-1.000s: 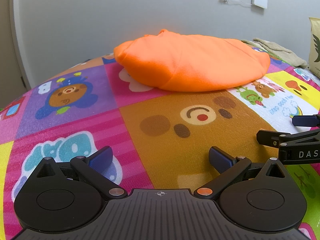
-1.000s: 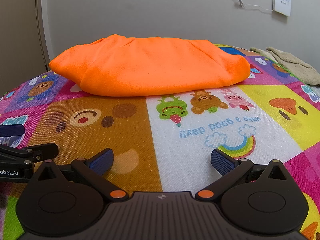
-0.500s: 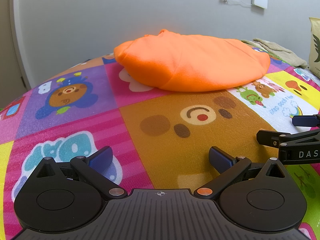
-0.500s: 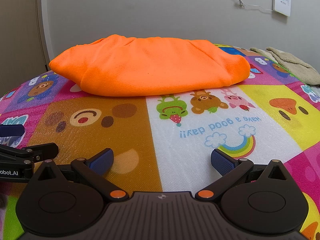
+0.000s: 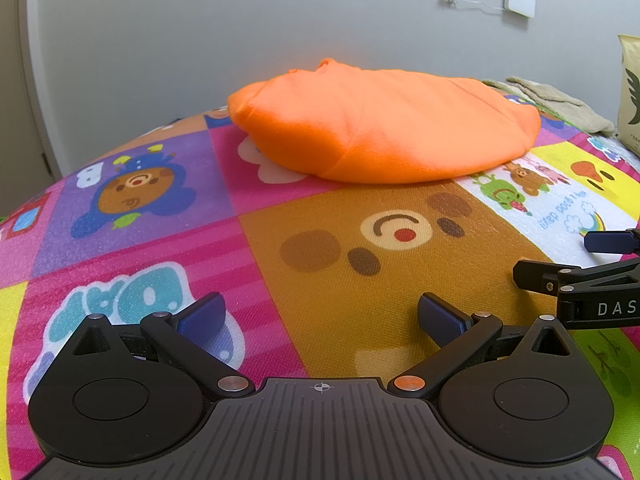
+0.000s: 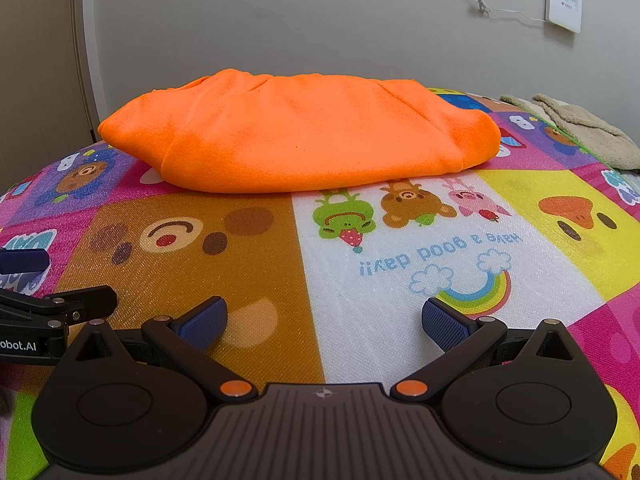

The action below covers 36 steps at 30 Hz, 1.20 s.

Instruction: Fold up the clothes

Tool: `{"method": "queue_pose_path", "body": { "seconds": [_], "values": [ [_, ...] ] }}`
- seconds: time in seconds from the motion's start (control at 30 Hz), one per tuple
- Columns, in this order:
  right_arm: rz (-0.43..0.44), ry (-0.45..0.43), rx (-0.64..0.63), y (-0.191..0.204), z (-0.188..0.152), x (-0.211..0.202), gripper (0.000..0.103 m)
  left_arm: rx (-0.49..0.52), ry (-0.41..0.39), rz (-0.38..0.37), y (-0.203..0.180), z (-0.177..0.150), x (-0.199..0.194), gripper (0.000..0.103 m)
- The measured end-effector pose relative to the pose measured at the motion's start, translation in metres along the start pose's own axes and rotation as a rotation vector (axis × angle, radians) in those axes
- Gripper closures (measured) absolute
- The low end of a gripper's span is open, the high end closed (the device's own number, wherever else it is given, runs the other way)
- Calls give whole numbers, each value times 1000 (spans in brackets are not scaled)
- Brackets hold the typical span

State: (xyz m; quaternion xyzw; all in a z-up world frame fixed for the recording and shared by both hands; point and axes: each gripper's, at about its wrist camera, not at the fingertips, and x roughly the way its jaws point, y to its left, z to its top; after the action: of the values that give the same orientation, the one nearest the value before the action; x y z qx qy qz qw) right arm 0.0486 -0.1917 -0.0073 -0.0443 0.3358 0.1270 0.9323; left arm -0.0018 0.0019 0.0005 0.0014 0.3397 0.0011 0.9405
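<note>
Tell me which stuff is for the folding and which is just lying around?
For the folding:
- orange garment
- left gripper, open
- right gripper, open

Just lying around:
- beige towel
- cartoon play mat
- white wall box
- paper bag

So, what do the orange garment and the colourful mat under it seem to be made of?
Orange garment: probably fleece or a soft knit, matte and slightly fuzzy, with thick rounded folds. Colourful mat: likely printed foam or plastic, with a fine woven-looking embossed texture and a faint sheen.
</note>
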Motion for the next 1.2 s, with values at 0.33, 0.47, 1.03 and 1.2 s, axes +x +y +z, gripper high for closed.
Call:
{"method": "queue_pose_path", "body": {
  "seconds": [0.33, 0.47, 1.03, 1.2],
  "values": [
    [0, 0, 0, 0, 0, 0, 0, 0, 0, 0, 0, 0, 0, 0],
    [0, 0, 0, 0, 0, 0, 0, 0, 0, 0, 0, 0, 0, 0],
    [0, 0, 0, 0, 0, -1, 0, 2, 2, 5, -1, 0, 1, 0],
    [1, 0, 0, 0, 1, -1, 0, 4, 0, 16, -3, 0, 1, 0]
  ]
}}
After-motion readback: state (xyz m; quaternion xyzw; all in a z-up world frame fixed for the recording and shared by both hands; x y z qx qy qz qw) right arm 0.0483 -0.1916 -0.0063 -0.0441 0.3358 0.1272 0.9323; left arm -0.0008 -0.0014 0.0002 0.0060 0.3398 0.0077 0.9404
